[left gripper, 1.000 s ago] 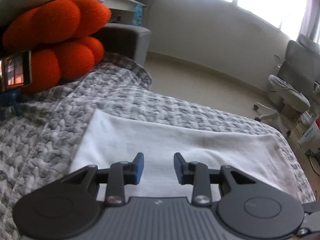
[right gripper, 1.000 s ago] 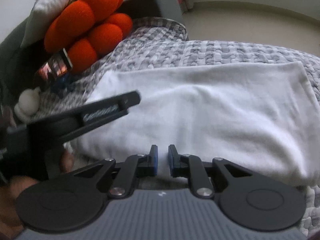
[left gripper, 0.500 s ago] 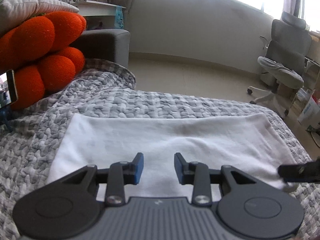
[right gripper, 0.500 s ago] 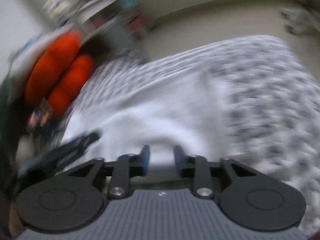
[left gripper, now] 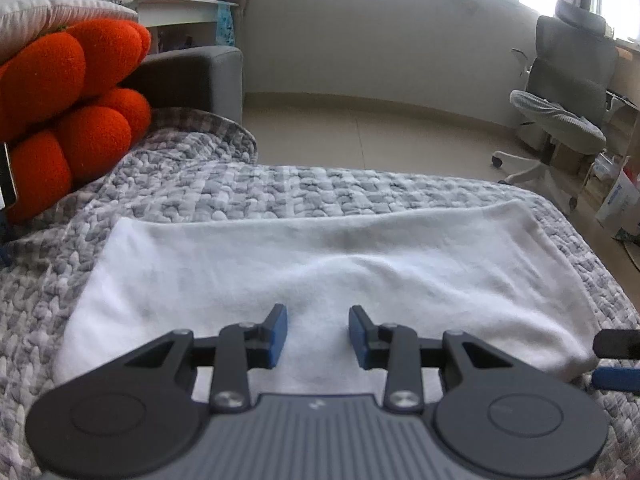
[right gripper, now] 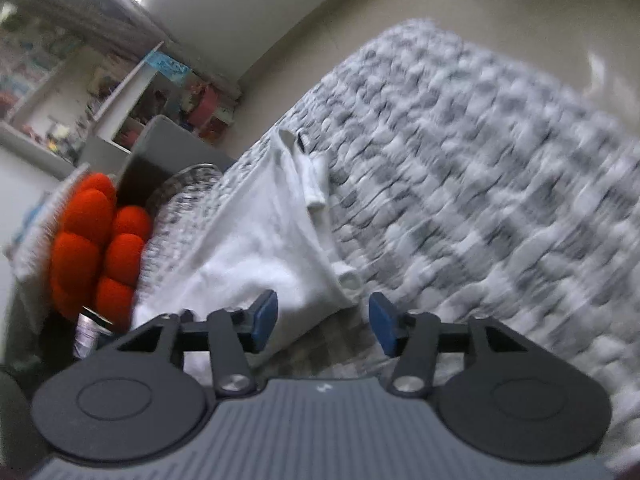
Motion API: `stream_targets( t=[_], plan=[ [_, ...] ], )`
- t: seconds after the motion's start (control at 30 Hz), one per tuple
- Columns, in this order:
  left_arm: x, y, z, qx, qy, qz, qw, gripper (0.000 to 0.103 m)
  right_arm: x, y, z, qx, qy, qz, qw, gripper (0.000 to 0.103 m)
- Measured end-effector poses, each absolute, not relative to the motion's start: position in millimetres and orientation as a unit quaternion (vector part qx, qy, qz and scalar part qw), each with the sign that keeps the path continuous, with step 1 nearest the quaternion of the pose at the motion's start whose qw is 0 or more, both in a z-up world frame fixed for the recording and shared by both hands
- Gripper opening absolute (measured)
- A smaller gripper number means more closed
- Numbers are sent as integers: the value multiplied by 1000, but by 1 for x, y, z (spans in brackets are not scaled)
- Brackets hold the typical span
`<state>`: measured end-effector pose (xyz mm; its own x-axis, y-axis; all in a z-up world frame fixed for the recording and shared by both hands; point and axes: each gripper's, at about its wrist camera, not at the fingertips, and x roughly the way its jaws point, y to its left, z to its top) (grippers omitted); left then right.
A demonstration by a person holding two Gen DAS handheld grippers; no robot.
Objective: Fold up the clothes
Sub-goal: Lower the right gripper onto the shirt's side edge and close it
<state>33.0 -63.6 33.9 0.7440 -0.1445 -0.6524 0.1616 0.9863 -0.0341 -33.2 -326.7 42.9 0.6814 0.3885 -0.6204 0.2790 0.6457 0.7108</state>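
At the far left of the left wrist view a plush orange cushion of rounded lobes leans against a grey upholstered armrest. Beside it the bed's grey-and-white knitted blanket spreads across the frame. On the blanket lies the white folded garment, a long, flat band running left to right with its near edge under the camera.

The left hand-held gripper hovers over the middle of that near edge. Its jaws stand part open with nothing between them; the blue pads do not press the cloth. Further right, at the garment's right end, the tips of the right hand-held gripper enter the frame just beside the cloth's corner.

In the right wrist view the right hand-held gripper looks along the garment's length. Its jaws have just been opening and stand wide. The garment's near corner lies just ahead of the gap between the pads, and nothing is gripped. An office chair stands on the floor beyond the bed.

The step in hand appears to be setting up the next fold, with the garment already halved lengthwise. The next move likely calls for the right jaws to close on the end corner, while the left pins or lifts the near edge, and then for carrying that end across toward the cushion side.
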Motion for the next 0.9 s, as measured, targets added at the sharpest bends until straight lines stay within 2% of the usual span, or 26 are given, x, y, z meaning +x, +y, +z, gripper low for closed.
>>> stream_targets(
  t=[0.37,0.9],
  plan=[
    [32,-67,31,29,345,-77,935,37,-20,-327,35,496,374,30,783,61],
    [33,-64,32,19,349,-77,934,37,1,-310,40,454,343,21,822,62]
  ],
)
